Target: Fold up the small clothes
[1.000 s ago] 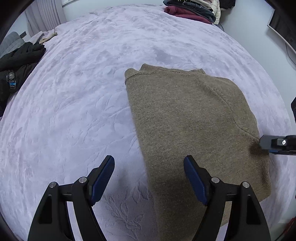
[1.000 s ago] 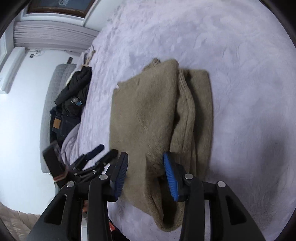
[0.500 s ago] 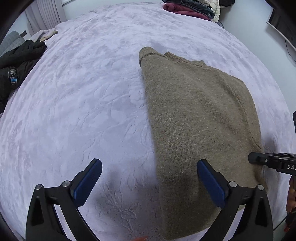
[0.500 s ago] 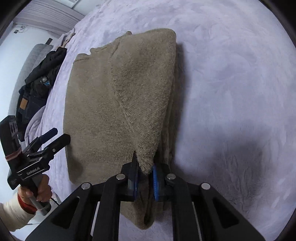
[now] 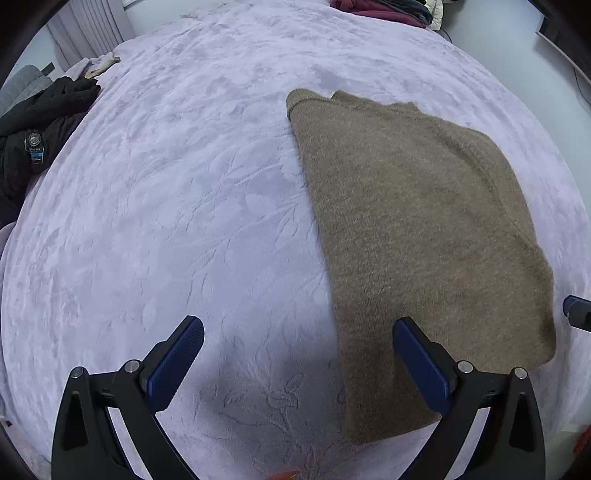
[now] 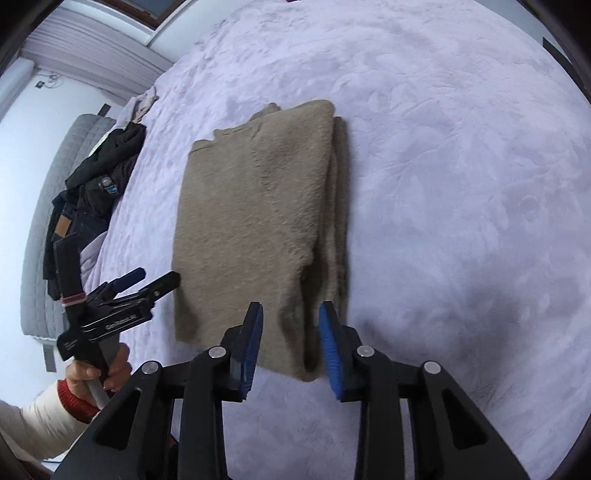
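A tan knitted sweater (image 5: 417, 236) lies folded flat on the lilac bedspread (image 5: 166, 206); in the right wrist view the sweater (image 6: 255, 221) shows stacked layers along its right edge. My left gripper (image 5: 295, 365) is open and empty, held above the sweater's near left edge. My right gripper (image 6: 290, 347) is open and empty, just above the sweater's near edge. The left gripper also shows in the right wrist view (image 6: 147, 284), held by a hand.
A pile of dark clothes (image 5: 40, 125) lies at the bed's left edge, beside a grey padded headboard (image 6: 51, 206). More clothes, red and dark (image 5: 384, 11), are stacked at the far end. A light rag (image 5: 103, 64) lies far left.
My right gripper was shut on the sweater's folded edge and has let go, opened and drawn back. My left gripper has pulled back slightly and stays open.
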Demonstrator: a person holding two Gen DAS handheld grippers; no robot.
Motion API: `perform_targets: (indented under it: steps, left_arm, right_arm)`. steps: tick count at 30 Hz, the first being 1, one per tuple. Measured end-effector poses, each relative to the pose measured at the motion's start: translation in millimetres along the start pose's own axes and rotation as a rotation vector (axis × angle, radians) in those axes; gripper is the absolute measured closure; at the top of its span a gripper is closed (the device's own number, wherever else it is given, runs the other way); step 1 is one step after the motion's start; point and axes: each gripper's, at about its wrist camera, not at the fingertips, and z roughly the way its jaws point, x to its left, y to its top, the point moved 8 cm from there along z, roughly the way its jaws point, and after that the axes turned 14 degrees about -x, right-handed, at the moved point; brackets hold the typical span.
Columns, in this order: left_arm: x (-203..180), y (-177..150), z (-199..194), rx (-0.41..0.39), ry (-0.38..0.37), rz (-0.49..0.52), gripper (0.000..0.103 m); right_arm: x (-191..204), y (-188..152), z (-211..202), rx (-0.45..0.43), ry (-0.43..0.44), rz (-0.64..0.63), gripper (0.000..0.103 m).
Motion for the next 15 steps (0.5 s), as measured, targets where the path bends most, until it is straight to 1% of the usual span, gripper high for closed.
perform_targets:
  steps: [2,4,6,8,9,11,12,14,15]
  left_arm:
    - [3.1,-4.8,3.6,0.011,-0.003,-0.022,0.0]
    - [4.5,-7.0,6.0,0.017,-0.009,-0.045,0.0]
    - [4.1,-8.3,7.3,0.019,-0.01,-0.052,0.0]
    - [2.7,-8.9,6.9,0.02,-0.018,-0.051,0.0]
    - [2.5,-9.3,6.4,0.022,-0.019,-0.048,0.0]
    - [2.5,-8.7,5.5,0.017,-0.014,-0.042,0.0]
    - [2.5,-8.7,5.3,0.017,-0.016,-0.043,0.0]
    - [2.9,-9.5,5.4,0.02,-0.017,-0.053,0.0]
    - [3.4,-9.8,4.7,0.021,-0.015,-0.056,0.0]
  right_arm:
    - [13.6,-4.5,4.6,0.007,0.033,-0.041,0.075]
    - [19.0,-8.8,17.2,0.024,0.018,-0.069,0.075]
    - [11.6,-17.2,32.7,0.057,-0.032,-0.081,0.075]
    - [-8.8,-29.4,45.7,0.097,-0.131,-0.1,0.08]
    - [-15.4,-33.2,48.9,0.101,-0.124,-0.07,0.081]
    - [-20.2,-32.4,42.6,0.077,-0.091,0.018,0.081]
    - [-21.7,-31.9,38.6,0.073,-0.085,0.041,0.081]
    - [-24.3,-33.3,33.4,0.079,-0.096,0.037,0.079]
    - [-25.8,-34.5,31.6,0.087,-0.108,0.029,0.074]
